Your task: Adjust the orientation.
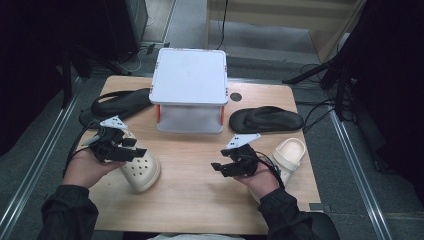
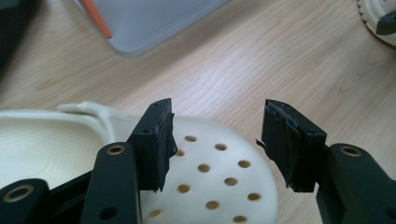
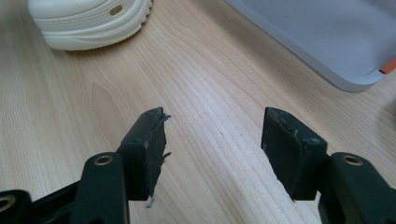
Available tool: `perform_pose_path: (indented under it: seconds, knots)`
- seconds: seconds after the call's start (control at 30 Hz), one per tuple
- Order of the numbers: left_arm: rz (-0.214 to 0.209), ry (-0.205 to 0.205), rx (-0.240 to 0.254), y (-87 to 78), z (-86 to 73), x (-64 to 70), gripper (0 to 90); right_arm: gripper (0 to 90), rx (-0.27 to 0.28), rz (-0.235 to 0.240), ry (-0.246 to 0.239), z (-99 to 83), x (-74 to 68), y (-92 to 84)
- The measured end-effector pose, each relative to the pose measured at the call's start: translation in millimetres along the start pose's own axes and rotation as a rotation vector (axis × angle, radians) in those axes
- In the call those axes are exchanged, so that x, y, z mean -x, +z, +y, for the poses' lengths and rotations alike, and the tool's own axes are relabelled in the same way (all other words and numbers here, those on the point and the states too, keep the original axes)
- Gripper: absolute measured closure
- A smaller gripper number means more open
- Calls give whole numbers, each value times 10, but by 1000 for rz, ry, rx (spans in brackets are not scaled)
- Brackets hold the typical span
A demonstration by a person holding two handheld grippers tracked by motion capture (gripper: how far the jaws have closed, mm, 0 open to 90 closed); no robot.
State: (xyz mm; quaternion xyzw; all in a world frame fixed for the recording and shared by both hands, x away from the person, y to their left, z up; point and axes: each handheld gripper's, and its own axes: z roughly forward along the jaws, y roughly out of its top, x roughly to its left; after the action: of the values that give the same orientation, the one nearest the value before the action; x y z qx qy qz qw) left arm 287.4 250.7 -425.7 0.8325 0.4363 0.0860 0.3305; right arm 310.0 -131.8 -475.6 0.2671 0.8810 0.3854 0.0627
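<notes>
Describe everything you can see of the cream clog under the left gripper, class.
The cream clog is a one-piece shoe that looks like soft moulded foam. Round holes dot its rounded toe cap, and a strap of the same cream colour shows at its opening in the left gripper view. It lies sole down on the wooden table, near the left front, toe towards the person. The left gripper hangs over it with jaws wide open, gripping nothing; whether it touches the clog cannot be told. Nothing else touches it.

Matt cream foam clog (image 2: 205,172), smooth pale wood table (image 2: 261,70), matt plastic box (image 1: 190,80)
</notes>
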Motion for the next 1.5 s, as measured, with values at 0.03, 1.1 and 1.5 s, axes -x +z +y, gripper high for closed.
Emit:
perform_pose_path:
  seconds: [0.03, 1.1, 1.5]
  knots:
    - [0, 0, 0, 0, 0, 0, 440, 408, 0, 0, 0, 0, 0, 0]
    - [-48, -14, -70, 306, -223, -426, 553, 407, -28, 8, -36, 13, -67, 94]
    - [-81, -97, -114, 277, -171, -440, 713, 408, -23, 11, -41, 15, -74, 81]
